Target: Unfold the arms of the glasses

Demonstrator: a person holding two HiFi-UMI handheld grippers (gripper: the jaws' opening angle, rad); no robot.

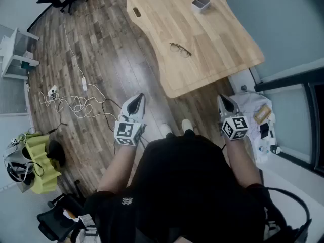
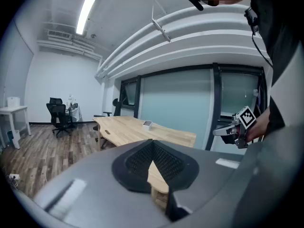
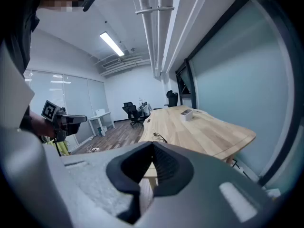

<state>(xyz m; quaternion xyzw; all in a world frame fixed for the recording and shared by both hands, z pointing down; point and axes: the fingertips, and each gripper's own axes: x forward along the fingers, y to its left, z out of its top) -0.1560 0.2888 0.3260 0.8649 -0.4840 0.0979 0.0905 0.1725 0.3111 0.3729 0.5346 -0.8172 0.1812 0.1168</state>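
A pair of thin dark-framed glasses (image 1: pixel 180 49) lies on the light wooden table (image 1: pixel 212 44), near its front end; the right gripper view also shows the glasses (image 3: pixel 159 137) far ahead. My left gripper (image 1: pixel 135 104) is shut and empty, held over the floor short of the table. My right gripper (image 1: pixel 226 103) is shut and empty too, off the table's front corner. Both are well short of the glasses. In the left gripper view the left gripper (image 2: pixel 152 146) has its jaws together, and the right gripper (image 3: pixel 153 148) likewise in its own view.
A small white box (image 1: pixel 201 3) sits at the far part of the table. White cables (image 1: pixel 76 103) trail over the wood floor at left. A yellow bag (image 1: pixel 40 161) lies lower left. A white desk (image 1: pixel 15 52) and office chairs (image 2: pixel 59 114) stand further off. A glass wall runs at right.
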